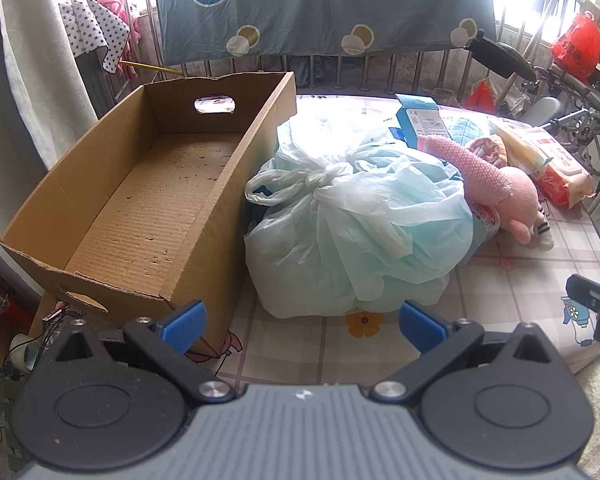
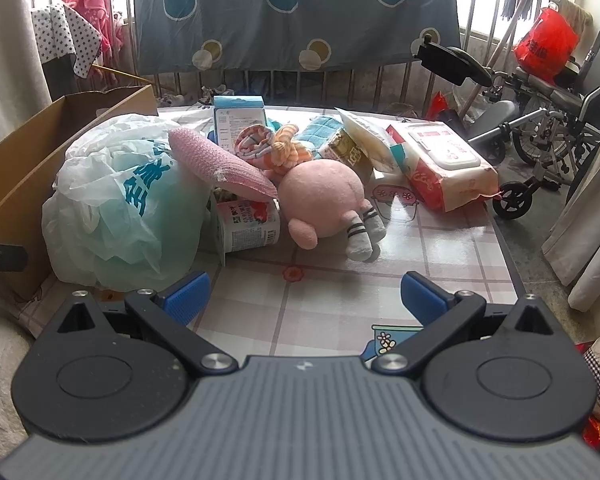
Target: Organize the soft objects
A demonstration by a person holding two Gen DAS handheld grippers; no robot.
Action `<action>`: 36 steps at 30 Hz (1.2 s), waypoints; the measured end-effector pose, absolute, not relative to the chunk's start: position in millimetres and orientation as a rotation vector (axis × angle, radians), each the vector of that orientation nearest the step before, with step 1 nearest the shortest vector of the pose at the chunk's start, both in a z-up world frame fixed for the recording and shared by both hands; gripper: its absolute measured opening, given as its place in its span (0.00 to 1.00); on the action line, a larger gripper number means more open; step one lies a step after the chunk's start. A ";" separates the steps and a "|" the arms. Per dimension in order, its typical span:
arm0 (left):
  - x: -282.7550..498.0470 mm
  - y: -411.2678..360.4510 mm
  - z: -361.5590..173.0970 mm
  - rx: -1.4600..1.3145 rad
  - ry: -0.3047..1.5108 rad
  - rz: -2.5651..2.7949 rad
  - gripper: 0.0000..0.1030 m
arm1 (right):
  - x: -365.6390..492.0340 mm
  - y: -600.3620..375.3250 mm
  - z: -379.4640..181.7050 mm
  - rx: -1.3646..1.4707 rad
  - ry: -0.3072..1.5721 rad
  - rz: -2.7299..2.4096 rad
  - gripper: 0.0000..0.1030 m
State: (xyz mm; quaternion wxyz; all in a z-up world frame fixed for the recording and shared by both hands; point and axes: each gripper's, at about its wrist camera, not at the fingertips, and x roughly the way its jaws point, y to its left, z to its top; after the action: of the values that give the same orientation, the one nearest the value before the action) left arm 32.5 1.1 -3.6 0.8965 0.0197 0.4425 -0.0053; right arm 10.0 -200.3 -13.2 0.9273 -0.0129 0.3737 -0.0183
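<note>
An empty cardboard box (image 1: 148,200) stands at the left of the table; its edge shows in the right wrist view (image 2: 28,148). A tied pale green plastic bag (image 1: 356,232) lies beside it, also in the right wrist view (image 2: 128,200). A pink plush toy (image 2: 320,200) with striped socks lies behind the bag, also in the left wrist view (image 1: 512,196). A pink textured pad (image 2: 220,164) leans on the bag. My left gripper (image 1: 302,326) is open and empty just in front of the bag. My right gripper (image 2: 304,298) is open and empty, short of the plush toy.
A wet-wipes pack (image 2: 444,168), a blue carton (image 2: 240,124), a printed cup (image 2: 248,224), striped cloth (image 2: 268,144) and a blue towel (image 2: 320,128) crowd the table's back. A wheelchair (image 2: 548,128) stands right. A railing with a hanging blanket (image 2: 292,12) is behind.
</note>
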 end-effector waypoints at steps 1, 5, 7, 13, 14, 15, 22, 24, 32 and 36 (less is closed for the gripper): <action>32.3 1.0 -3.6 0.041 0.917 -0.011 1.00 | 10.0 -200.2 -13.3 -0.028 0.766 -0.037 0.99; 33.0 1.4 -3.3 0.042 0.917 -0.009 1.00 | 11.2 -199.7 -13.5 -0.029 0.768 -0.036 0.99; 33.3 1.6 -3.2 0.042 0.918 -0.009 1.00 | 11.1 -199.5 -13.6 -0.029 0.768 -0.036 0.99; 33.3 2.1 -3.9 0.042 0.919 -0.008 1.00 | 11.3 -199.1 -14.0 -0.029 0.771 -0.034 0.99; 33.4 2.2 -3.9 0.042 0.919 -0.007 1.00 | 11.5 -199.0 -14.4 -0.030 0.771 -0.034 0.99; 33.2 2.1 -4.0 0.042 0.919 -0.007 1.00 | 11.4 -198.9 -14.5 -0.031 0.771 -0.034 0.99; 33.4 1.2 -7.2 0.047 0.917 -0.005 1.00 | 11.6 -199.2 -16.4 -0.027 0.774 -0.031 0.99; 32.2 -2.6 -8.0 0.055 0.909 -0.011 1.00 | 12.1 -200.5 -18.1 -0.023 0.775 -0.028 0.99; 36.4 -35.7 0.8 0.051 0.864 -0.109 1.00 | 15.3 -213.8 -33.2 -0.055 0.703 0.069 0.99; 51.2 -55.0 7.7 0.025 0.830 -0.163 0.99 | 23.2 -222.8 -36.1 -0.098 0.617 0.125 0.99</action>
State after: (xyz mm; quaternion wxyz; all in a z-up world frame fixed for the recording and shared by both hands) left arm 51.2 -55.0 7.7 0.9118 0.0120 0.4028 -0.0792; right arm 23.2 -222.8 -36.1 0.9496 -0.0483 0.3034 0.0615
